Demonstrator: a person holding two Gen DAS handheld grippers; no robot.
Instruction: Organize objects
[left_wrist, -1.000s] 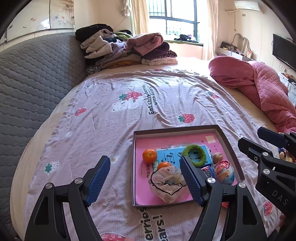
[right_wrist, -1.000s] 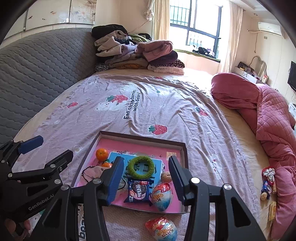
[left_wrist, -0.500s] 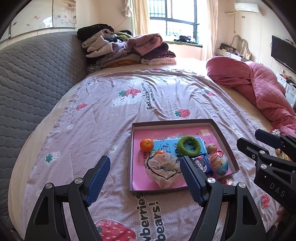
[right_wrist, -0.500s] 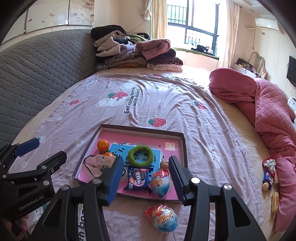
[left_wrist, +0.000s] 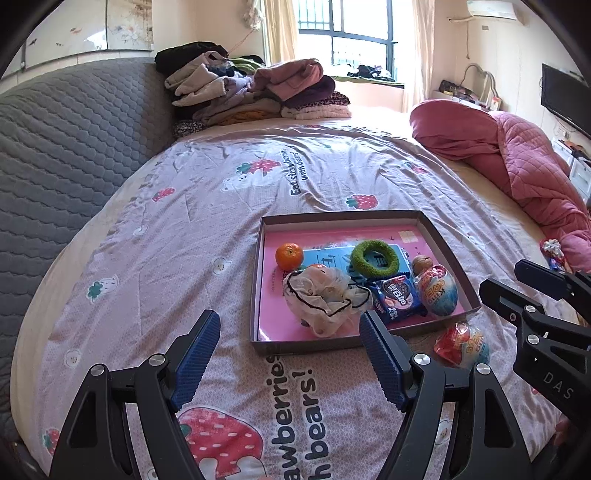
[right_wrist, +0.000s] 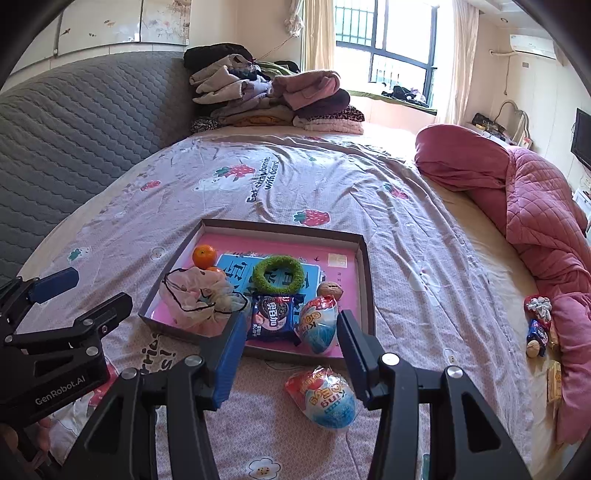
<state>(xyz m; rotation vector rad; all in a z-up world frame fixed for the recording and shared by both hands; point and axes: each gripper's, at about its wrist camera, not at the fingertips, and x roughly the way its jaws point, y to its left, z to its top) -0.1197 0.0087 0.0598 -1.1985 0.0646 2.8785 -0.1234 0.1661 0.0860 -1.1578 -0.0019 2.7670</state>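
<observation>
A shallow pink-lined box tray (left_wrist: 456, 271) (right_wrist: 367, 266) lies on the bed. It holds an orange (left_wrist: 289, 256), a green ring (left_wrist: 375, 258) (right_wrist: 277, 274), a drawstring pouch (left_wrist: 323, 295) (right_wrist: 197, 295), a cookie packet (right_wrist: 272, 317), a walnut (right_wrist: 330, 288) and a foil egg (left_wrist: 437, 291) (right_wrist: 318, 324). A second foil egg (left_wrist: 463, 345) (right_wrist: 327, 397) lies on the sheet just in front of the tray. My left gripper (left_wrist: 288, 360) is open and empty, short of the tray's near edge. My right gripper (right_wrist: 291, 347) is open and empty, above the loose egg.
Folded clothes (left_wrist: 255, 92) are piled at the bed's far end. A pink quilt (right_wrist: 532, 199) lies along the right side, with small snacks and a walnut (right_wrist: 537, 328) beside it. A grey padded headboard (left_wrist: 66, 158) runs along the left.
Both grippers have drawn back toward me from the tray. The loose egg in front of the tray has come fully into view. Both stay open.
</observation>
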